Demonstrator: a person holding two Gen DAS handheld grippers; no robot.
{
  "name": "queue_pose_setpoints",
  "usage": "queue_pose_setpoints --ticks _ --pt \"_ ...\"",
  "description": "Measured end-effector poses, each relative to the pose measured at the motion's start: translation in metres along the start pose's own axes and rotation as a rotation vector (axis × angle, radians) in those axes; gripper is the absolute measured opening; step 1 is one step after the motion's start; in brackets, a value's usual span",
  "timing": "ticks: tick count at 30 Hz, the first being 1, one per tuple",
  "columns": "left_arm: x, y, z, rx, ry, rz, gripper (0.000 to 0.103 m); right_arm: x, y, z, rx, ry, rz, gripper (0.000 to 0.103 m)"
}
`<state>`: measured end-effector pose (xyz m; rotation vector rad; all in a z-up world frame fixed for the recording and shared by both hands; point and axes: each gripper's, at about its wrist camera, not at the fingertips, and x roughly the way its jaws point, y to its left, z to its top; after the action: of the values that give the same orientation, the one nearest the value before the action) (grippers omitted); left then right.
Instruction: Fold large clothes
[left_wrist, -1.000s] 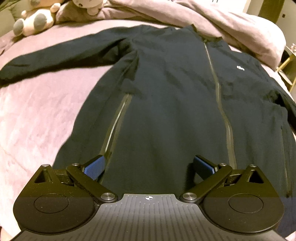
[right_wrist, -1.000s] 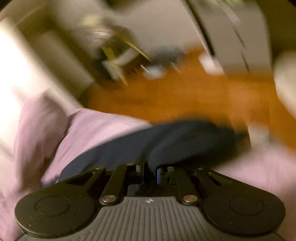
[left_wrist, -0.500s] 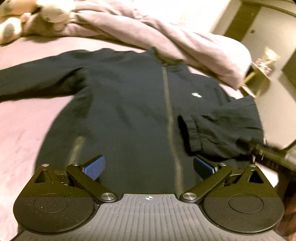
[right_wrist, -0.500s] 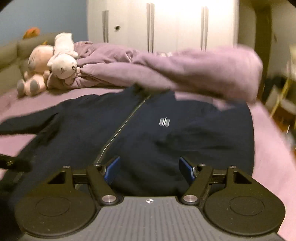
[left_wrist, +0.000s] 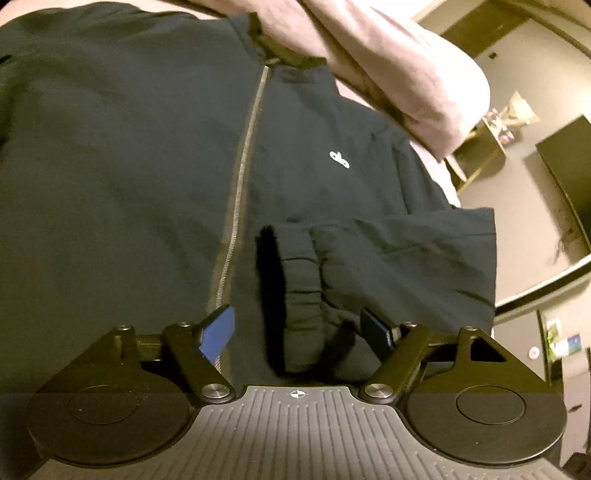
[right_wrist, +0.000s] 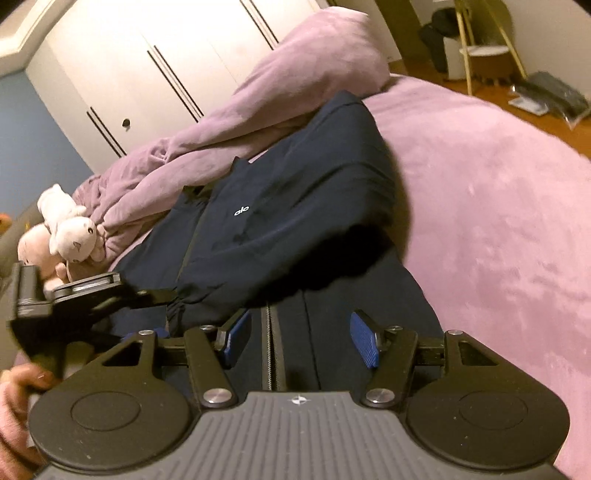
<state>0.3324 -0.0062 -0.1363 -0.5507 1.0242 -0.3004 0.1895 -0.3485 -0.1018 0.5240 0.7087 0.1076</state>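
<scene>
A dark navy zip jacket (left_wrist: 129, 166) lies front-up on the pink bed. Its right-hand sleeve (left_wrist: 406, 251) is folded across the chest under the small white logo. My left gripper (left_wrist: 297, 332) hangs low over the sleeve's ribbed cuff (left_wrist: 299, 291). Its jaws are closing with the cuff between the blue pads, and a gap still shows on both sides. My right gripper (right_wrist: 301, 338) is over the lower front of the jacket (right_wrist: 314, 192), straddling the zipper. Its jaws are closing a little and grip nothing. The left gripper (right_wrist: 162, 310) shows at the cuff (right_wrist: 177, 314) in the right wrist view.
A bunched pink duvet (right_wrist: 258, 110) lies behind the collar, with plush toys (right_wrist: 70, 229) beside it. Bare pink bedcover (right_wrist: 498, 221) spreads to the right of the jacket. Beyond the bed's edge are a wooden floor, a gold-legged stool (right_wrist: 487, 55) and white wardrobes (right_wrist: 147, 55).
The right gripper, shut on the sleeve a second ago, has let go and pulled back toward the hem. The sleeve now lies across the chest. The left gripper moved in over the cuff and narrowed.
</scene>
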Motion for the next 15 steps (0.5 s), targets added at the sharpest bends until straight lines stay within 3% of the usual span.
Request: queue_pose_setpoints --ticks 2,4,8,10,12,15 --pt "0.008 0.0 0.002 -0.009 0.009 -0.01 0.075 0.005 -0.005 -0.001 0.019 0.004 0.002 0.061" --pt "0.014 0.001 0.005 -0.043 0.023 -0.024 0.056 0.007 -0.01 -0.002 0.042 0.009 0.007 0.061" --pt "0.025 0.003 0.011 -0.104 0.062 -0.042 0.034 0.007 -0.014 -0.003 0.063 0.012 -0.004 0.061" --pt "0.02 0.003 0.014 -0.099 0.043 -0.041 0.014 0.007 -0.013 -0.002 0.054 0.011 -0.009 0.061" --pt "0.005 0.001 0.026 -0.087 -0.007 -0.041 0.012 0.006 -0.01 0.001 0.041 0.012 -0.018 0.061" --pt "-0.037 0.002 0.054 -0.007 -0.139 0.024 0.011 0.006 -0.003 0.009 0.012 0.013 -0.029 0.061"
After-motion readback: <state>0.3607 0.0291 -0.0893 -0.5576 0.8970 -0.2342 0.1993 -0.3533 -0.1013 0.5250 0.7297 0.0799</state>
